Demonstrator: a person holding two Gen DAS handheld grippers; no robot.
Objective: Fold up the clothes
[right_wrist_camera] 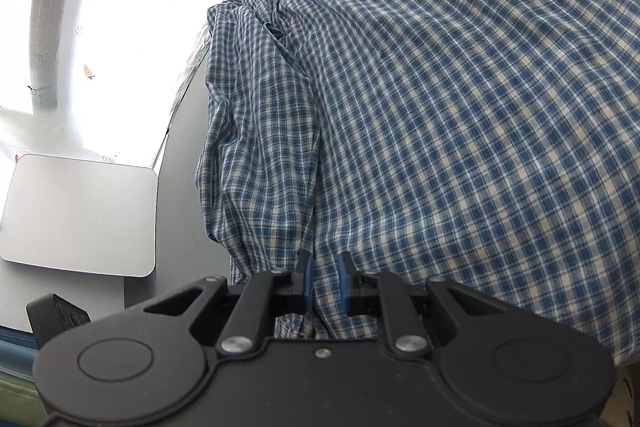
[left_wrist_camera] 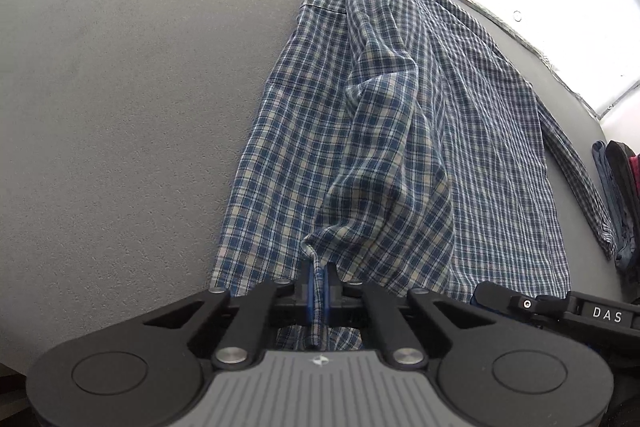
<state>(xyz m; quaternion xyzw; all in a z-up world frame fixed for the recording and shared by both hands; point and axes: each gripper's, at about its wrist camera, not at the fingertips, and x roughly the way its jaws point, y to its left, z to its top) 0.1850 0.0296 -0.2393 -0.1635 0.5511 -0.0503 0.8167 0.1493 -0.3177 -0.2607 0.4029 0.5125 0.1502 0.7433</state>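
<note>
both tongs' [left_wrist_camera: 319,283] tips seemingly buried in shirt [left_wrist_camera: 400,131].

The left gripper [left_wrist_camera: 319,277] points steeply downward, its two blue pads drawn almost together with only a thin fold of the plaid shirt [left_wrist_camera: 384,131] pinched between them. Its black linkage arms angle inward toward the fingertips. In the left wrist view, part of the right gripper's black body shows at the near right, close beside the left one.

The right gripper [right_wrist_camera: 325,277] tilts downward less steeply. Its blue pads [right_wrist_camera: 307,277] stand a narrow gap apart, with shirt cloth bunched between them and running back into the throat of the tool. The cloth fills the gap, so the pads appear to be clamping it.
</note>
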